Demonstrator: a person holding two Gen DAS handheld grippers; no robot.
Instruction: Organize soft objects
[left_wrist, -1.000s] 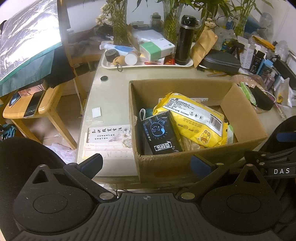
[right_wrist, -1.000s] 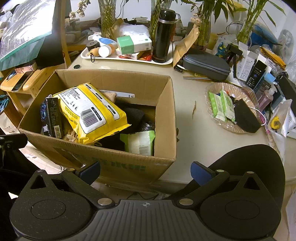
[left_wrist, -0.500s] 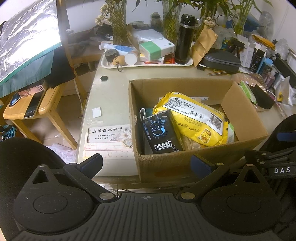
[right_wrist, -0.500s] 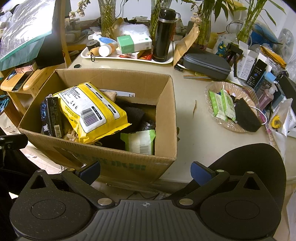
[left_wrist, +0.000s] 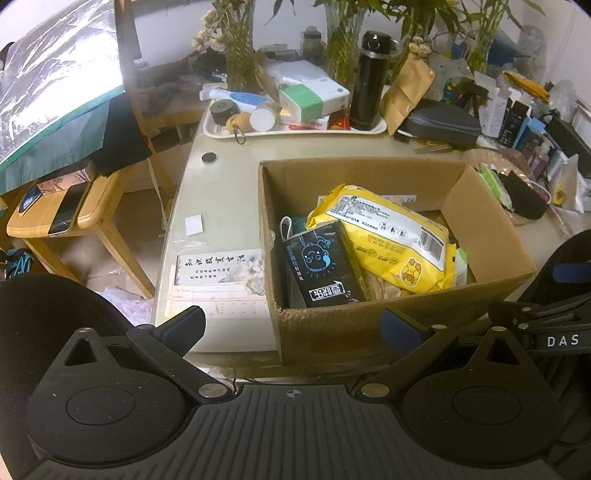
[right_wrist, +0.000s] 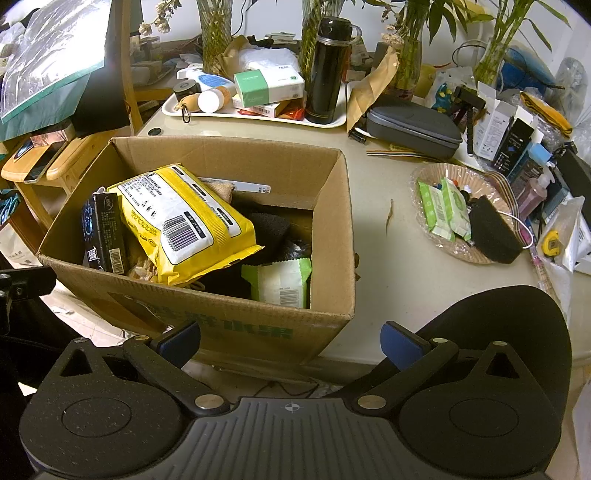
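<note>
An open cardboard box (left_wrist: 487, 221) (right_wrist: 332, 229) sits on the beige table. Inside lie a yellow wipes pack (left_wrist: 388, 236) (right_wrist: 181, 221), a black tissue pack (left_wrist: 321, 266) (right_wrist: 105, 232), a green-white packet (right_wrist: 280, 282) and dark soft items (right_wrist: 271, 229). My left gripper (left_wrist: 291, 326) is open and empty, just before the box's near wall. My right gripper (right_wrist: 290, 341) is open and empty, near the box's front right corner. A woven basket (right_wrist: 424, 177) right of the box holds green wipe packets (right_wrist: 441, 206) and a black pouch (right_wrist: 493, 236).
A white tray (left_wrist: 295, 131) at the back holds a tissue box, bottles and a black flask (left_wrist: 369, 81). A grey case (right_wrist: 413, 125) and small boxes crowd the back right. A wooden stool (left_wrist: 66, 214) stands left of the table. Papers (left_wrist: 218, 280) lie left of the box.
Both views have shifted very slightly; the grippers stay open and nothing in the box has moved.
</note>
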